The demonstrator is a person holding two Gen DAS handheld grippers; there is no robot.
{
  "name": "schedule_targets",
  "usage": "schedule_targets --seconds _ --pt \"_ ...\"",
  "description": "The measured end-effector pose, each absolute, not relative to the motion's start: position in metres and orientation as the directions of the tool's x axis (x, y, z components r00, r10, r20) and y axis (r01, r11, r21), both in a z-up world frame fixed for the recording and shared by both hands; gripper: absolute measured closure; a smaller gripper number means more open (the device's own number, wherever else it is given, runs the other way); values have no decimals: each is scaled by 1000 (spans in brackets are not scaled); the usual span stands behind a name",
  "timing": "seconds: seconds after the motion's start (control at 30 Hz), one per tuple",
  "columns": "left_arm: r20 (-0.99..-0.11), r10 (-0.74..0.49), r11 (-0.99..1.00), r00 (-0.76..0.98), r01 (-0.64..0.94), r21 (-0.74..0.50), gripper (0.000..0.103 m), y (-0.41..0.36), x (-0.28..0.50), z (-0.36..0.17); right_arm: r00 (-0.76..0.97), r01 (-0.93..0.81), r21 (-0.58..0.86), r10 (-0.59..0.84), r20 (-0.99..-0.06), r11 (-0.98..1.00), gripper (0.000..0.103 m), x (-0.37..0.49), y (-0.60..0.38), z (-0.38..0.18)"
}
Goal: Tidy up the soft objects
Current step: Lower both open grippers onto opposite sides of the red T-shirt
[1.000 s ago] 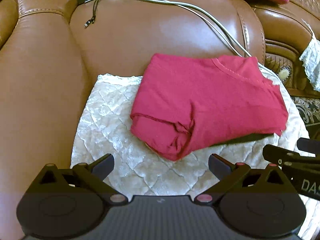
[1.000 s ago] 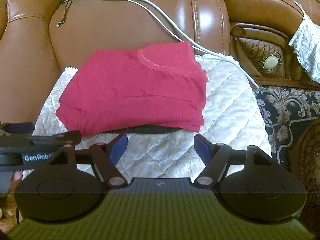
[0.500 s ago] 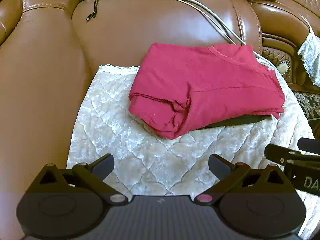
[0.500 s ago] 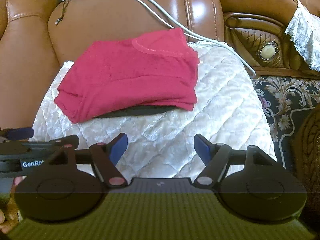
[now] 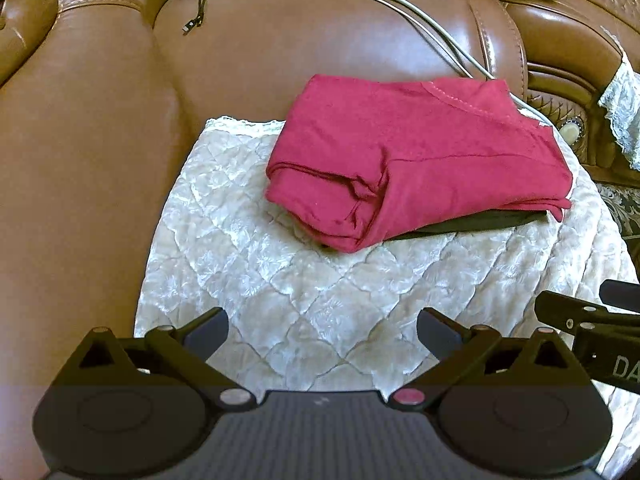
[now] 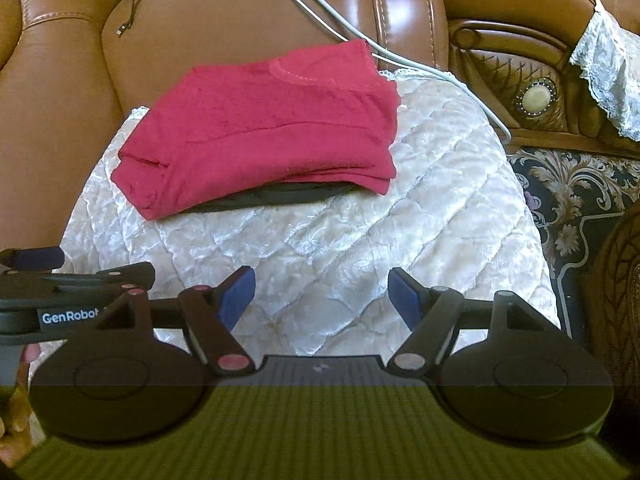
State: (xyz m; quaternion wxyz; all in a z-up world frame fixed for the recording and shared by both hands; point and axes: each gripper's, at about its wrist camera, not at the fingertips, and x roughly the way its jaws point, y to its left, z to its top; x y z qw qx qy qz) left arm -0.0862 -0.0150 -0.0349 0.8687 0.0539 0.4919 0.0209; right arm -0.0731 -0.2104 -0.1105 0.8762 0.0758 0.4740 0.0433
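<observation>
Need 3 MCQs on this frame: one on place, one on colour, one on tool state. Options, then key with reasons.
1. Where does the folded red garment lie?
A. on the quilted cream seat cover
B. on the patterned floor
C. between a tool's fingers

2. What colour is the fabric edge that shows under the red garment?
A. white
B. black
C. yellow

3. How do the left tool and right tool stand?
A. both shut on cloth
B. left open, right shut
C. both open, holding nothing

Key: 1 A, the garment rests on the cream cover on the brown leather sofa. 2 B, a dark black strip shows along the garment's near edge in both views. 3 C, each wrist view shows its fingers wide apart with only the cover visible between them.
</observation>
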Motion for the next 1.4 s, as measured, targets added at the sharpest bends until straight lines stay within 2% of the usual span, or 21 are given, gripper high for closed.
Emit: schedule_targets --seconds 1.4 --pt "-885 45 999 463 0 50 0 -2 -98 -74 521 -18 124 115 -845 992 22 -85 -199 -140"
